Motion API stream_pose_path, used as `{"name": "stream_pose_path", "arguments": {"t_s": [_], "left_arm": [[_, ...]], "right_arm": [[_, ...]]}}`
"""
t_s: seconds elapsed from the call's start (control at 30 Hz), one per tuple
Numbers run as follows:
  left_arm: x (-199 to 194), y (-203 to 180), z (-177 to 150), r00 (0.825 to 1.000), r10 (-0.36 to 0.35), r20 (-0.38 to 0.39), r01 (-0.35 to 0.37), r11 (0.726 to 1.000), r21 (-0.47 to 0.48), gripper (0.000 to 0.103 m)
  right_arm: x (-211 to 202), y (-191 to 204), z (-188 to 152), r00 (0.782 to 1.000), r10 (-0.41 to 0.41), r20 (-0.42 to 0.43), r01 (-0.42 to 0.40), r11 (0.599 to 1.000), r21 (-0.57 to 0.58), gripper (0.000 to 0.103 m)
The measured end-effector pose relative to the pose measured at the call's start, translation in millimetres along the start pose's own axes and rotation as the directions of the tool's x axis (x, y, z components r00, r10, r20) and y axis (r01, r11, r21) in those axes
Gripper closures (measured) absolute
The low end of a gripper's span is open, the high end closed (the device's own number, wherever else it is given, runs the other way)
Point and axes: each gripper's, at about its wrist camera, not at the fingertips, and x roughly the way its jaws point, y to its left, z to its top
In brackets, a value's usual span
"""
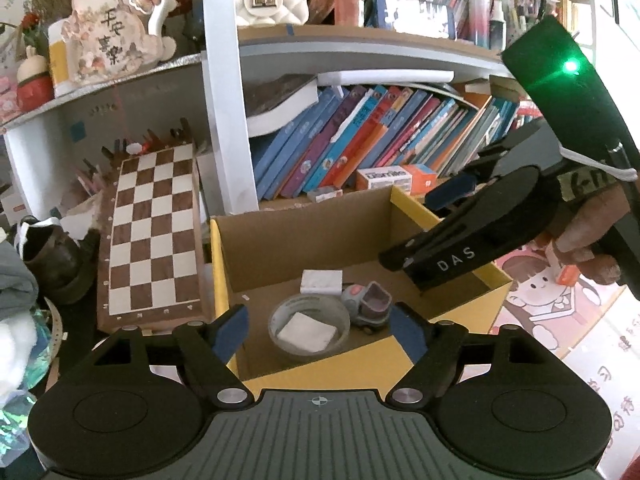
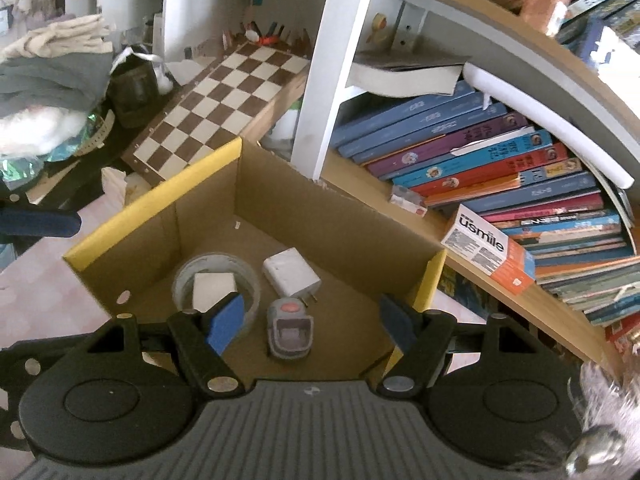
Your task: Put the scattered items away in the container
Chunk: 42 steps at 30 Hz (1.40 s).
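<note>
Both my tongs are spread and hold nothing: the left tongs (image 1: 316, 330) and the right tongs (image 2: 310, 322) hang over the cardboard box (image 2: 160, 196). Inside lie the tape roll (image 2: 216, 284) with a white block in its hole, the smooth white charger (image 2: 290, 272) and a small rounded grey device (image 2: 288, 330). My risk, I think: the two tongs are near each other and may collide, or a finger may catch the thin yellow-edged box wall and shift the light box.

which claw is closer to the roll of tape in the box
Left, though it's close. The left claw hangs open right over the tape roll; the right claw sits above the small grey toy, tape under its left finger.
</note>
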Motion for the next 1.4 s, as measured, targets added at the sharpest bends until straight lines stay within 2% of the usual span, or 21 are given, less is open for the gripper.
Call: {"name": "stream_pose_path", "arguments": {"t_s": [0.13, 0.4, 0.57, 0.77, 1.0, 1.4], "left_arm": [[-11, -4, -2, 1.0, 0.002, 0.015, -0.002, 1.0, -0.007, 0.018], [-23, -12, -8, 1.0, 0.001, 0.017, -0.001, 1.0, -0.011, 0.017], [-27, -16, -15, 1.0, 0.006, 0.009, -0.006, 1.0, -0.025, 0.013], [-27, -21, -25, 1.0, 0.001, -0.019, -0.001, 0.999, -0.041, 0.012], [-28, -26, -38, 0.999, 0.015, -0.043, -0.018, 0.998, -0.067, 0.008], [-26, -32, -53, 0.995, 0.005, -0.095, -0.013, 0.996, -0.087, 0.008]], "right_arm": [[-16, 5, -7, 1.0, -0.004, 0.02, 0.003, 1.0, 0.003, 0.029], [-37, 12, -26, 0.999, -0.01, 0.035, 0.009, 1.0, 0.028, 0.029], [-50, 17, -41, 0.999, -0.013, 0.04, 0.011, 0.999, 0.05, 0.026], [-58, 23, -64, 1.0, -0.009, 0.018, 0.007, 0.997, 0.081, 0.026], [-61, 25, -90, 0.999, -0.037, -0.009, 0.038, 0.992, 0.123, 0.025], [-62, 30, -127, 0.996, -0.056, -0.063, 0.068, 0.977, 0.204, 0.02]]}}
